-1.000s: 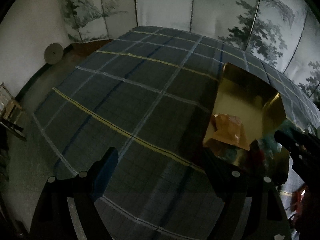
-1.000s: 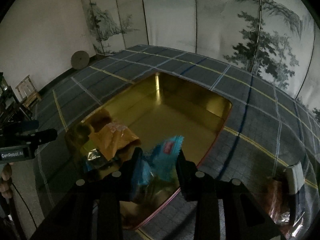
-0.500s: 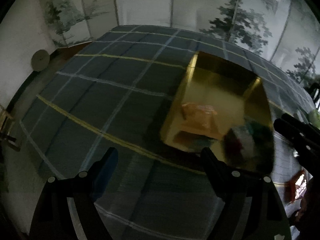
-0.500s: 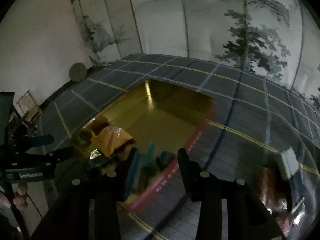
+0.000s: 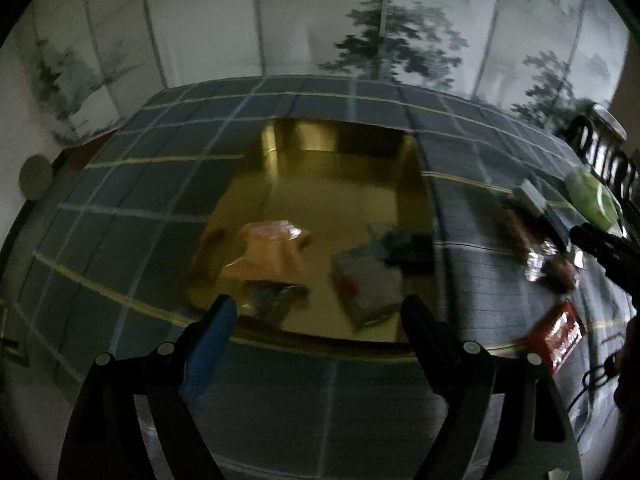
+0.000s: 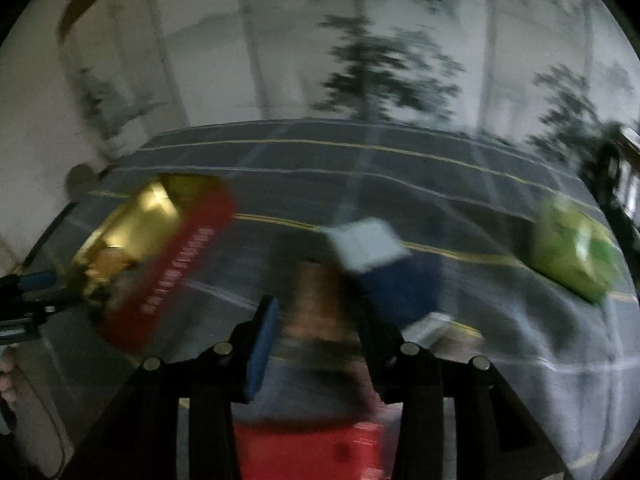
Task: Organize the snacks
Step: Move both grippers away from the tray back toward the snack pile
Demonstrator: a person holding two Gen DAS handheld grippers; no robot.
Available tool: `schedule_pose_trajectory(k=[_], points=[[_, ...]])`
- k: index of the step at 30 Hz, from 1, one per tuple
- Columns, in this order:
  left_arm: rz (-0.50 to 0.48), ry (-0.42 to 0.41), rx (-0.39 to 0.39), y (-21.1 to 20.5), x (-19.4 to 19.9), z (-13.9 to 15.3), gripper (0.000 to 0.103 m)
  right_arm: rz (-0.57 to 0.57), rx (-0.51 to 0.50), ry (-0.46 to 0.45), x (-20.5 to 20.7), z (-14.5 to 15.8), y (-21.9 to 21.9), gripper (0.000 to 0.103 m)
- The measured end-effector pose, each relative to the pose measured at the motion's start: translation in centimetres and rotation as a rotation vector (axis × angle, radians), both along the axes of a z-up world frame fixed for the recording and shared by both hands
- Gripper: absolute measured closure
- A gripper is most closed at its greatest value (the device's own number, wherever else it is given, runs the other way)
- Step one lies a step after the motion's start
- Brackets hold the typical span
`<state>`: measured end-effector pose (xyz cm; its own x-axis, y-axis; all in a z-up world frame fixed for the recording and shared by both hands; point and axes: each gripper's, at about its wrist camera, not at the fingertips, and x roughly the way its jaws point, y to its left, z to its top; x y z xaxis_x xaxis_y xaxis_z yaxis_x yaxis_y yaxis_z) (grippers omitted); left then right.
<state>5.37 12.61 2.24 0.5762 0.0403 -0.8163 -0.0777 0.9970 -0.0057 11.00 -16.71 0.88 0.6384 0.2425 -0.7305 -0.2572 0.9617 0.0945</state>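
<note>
My left claw [image 5: 316, 316] hangs spread and empty at the near rim of the gold tin [image 5: 414, 184] in mid-frame, which holds an orange packet [image 5: 272, 248] and a silver one [image 5: 368, 280], while my right claw [image 6: 320, 320] gapes over a blurred brown snack [image 6: 316, 300] on the plaid counter [image 6: 400, 160], a green bag [image 6: 572, 252] at right.

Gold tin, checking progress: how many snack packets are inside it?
3: orange packet back left, dark packet at the near wall, pale packet right; blur may hide more.
</note>
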Motion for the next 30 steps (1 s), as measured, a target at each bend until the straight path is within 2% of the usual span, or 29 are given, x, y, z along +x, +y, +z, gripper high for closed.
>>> schedule_pose_trajectory(k=[4,9,20,30], points=[[-0.054,0.001,0.009,-2.1,0.3,-0.1,0.021,-0.114,-0.02,0.043,0.6,-1.3,-5.1,0.062],[-0.144,-0.003,0.031,-5.2,0.4,-0.5,0.021,-0.165,-0.027,0.094,1.0,-3.0,-8.0,0.062],[-0.312,0.035,0.072,-10.8,0.9,-2.4,0.021,-0.18,-0.038,0.119,2.3,-5.6,-7.5,0.062],[-0.419,0.043,0.109,-14.6,0.7,-3.4,0.019,-0.187,-0.013,0.109,2.6,-6.0,-7.9,0.063]])
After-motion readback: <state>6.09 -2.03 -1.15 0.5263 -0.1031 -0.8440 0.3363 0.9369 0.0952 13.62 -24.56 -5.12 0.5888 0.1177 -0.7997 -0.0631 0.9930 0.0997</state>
